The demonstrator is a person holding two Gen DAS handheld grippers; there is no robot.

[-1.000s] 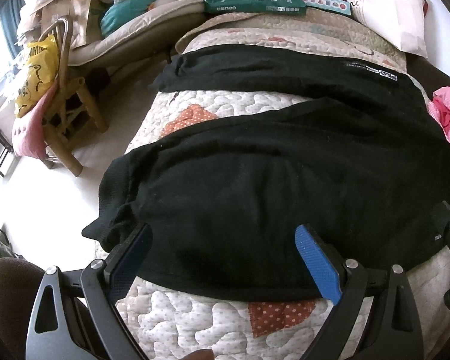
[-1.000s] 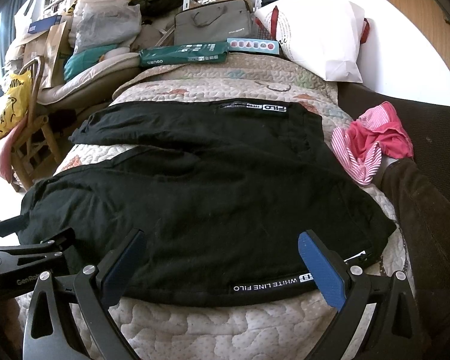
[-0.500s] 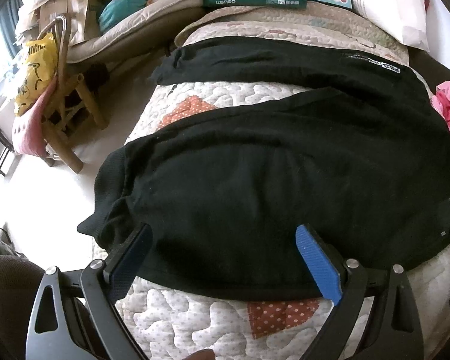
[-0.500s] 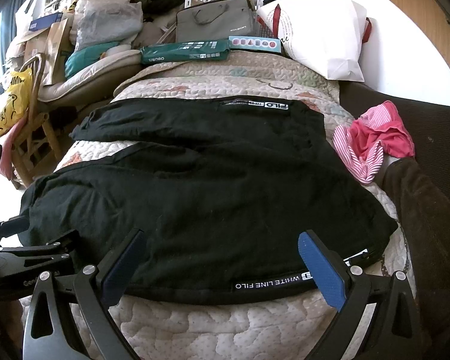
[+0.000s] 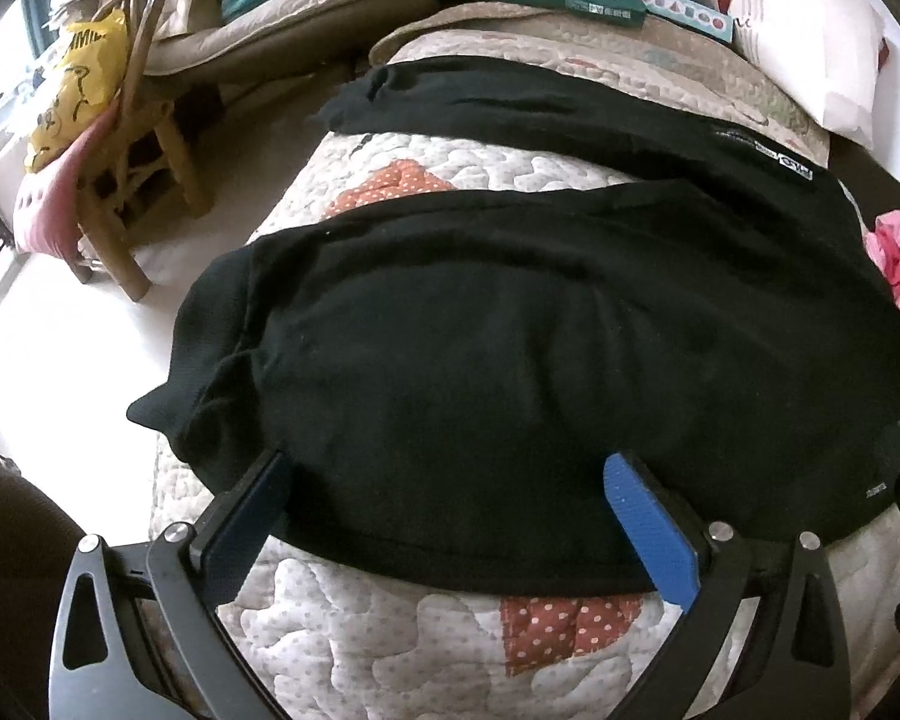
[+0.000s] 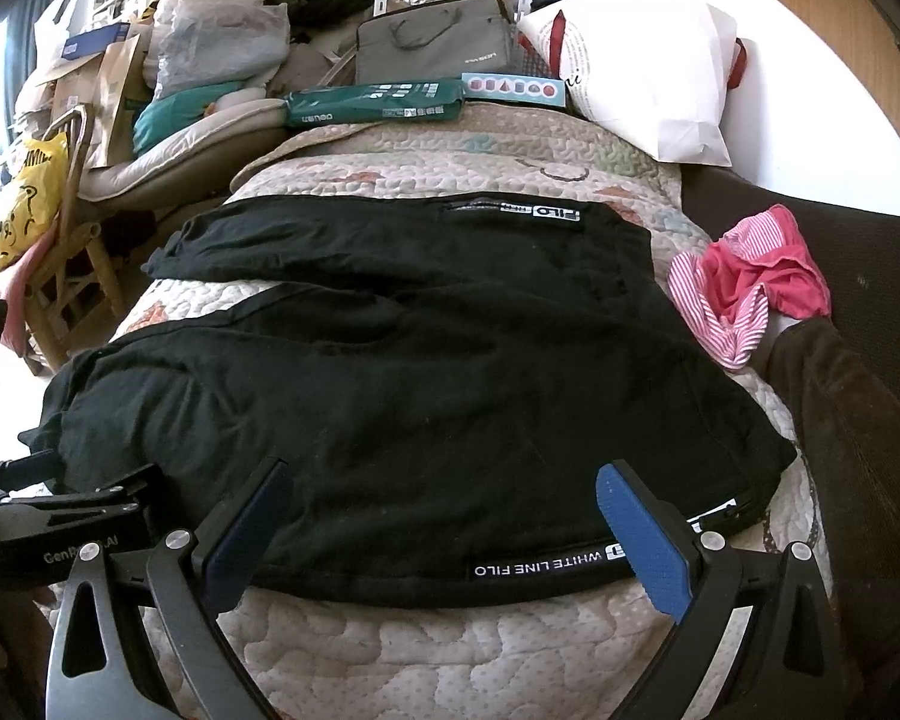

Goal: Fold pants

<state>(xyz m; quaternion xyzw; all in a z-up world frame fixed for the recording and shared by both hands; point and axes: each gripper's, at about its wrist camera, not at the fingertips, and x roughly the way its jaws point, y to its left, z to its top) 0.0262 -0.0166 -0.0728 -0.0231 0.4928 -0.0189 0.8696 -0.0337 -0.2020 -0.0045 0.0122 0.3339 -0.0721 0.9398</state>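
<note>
Covering most of the quilted bed [image 6: 450,654], the black pants [image 6: 402,396] lie spread, legs apart. A white pillow [image 6: 648,72], green package [image 6: 372,102] and pink striped cloth [image 6: 744,288] sit around. Left gripper [image 5: 450,516] and right gripper [image 6: 444,516] hover wide at the near hem, holding nothing.

- One pair of black cotton pants [image 6: 402,396]
- One pink striped garment [image 6: 750,294]
- One white pillow [image 6: 648,84]
- One green packet [image 6: 372,102]
- Two blue-padded tools: left tool [image 5: 450,510], right tool [image 6: 444,516]

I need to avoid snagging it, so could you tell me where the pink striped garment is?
In the right wrist view, the pink striped garment lies at the right, beside the black pants on the quilt.
</note>
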